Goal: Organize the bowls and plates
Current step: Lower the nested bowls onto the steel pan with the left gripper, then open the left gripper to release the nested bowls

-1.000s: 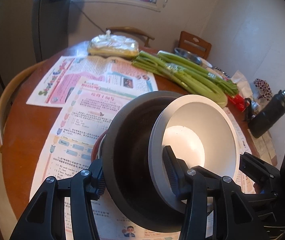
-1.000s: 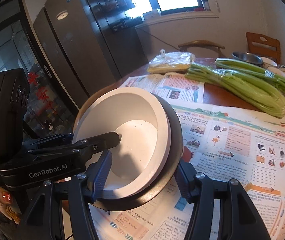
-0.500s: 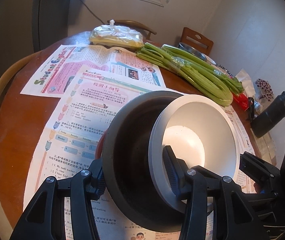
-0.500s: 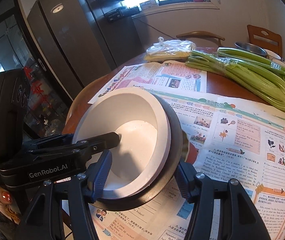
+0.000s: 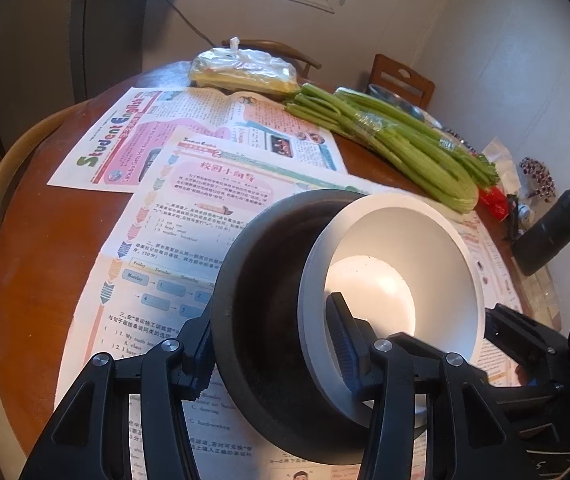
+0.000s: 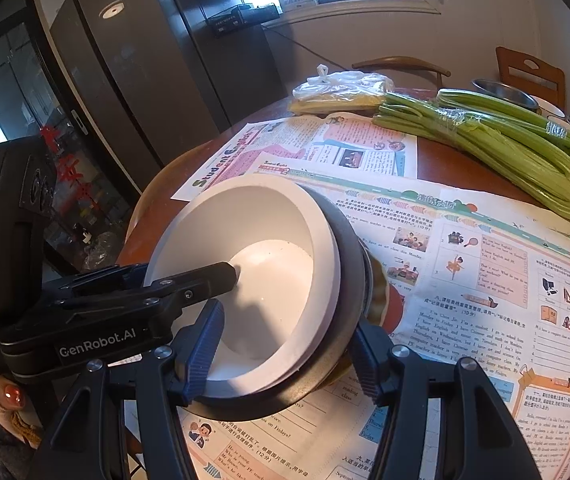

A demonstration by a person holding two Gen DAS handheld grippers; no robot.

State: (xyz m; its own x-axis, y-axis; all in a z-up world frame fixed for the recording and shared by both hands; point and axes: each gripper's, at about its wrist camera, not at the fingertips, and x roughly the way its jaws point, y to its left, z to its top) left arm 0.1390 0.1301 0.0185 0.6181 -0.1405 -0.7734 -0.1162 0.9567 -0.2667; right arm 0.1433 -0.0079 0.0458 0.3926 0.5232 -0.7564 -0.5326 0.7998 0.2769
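The left claw (image 5: 273,354) is clenched on the near rim of a stack: one finger outside the dark bowl (image 5: 261,292), the other inside the white bowl (image 5: 397,264) nested in it. The right claw (image 6: 285,354) grips the same stack from the opposite side, one pad within the white bowl (image 6: 261,264) and the other against the underside of the dark bowl (image 6: 349,248). Both stand partly spread around the rims. The tilted stack sits over newspapers (image 5: 189,184) on the round wooden desk (image 5: 37,240), with celery (image 5: 397,144) lying beyond.
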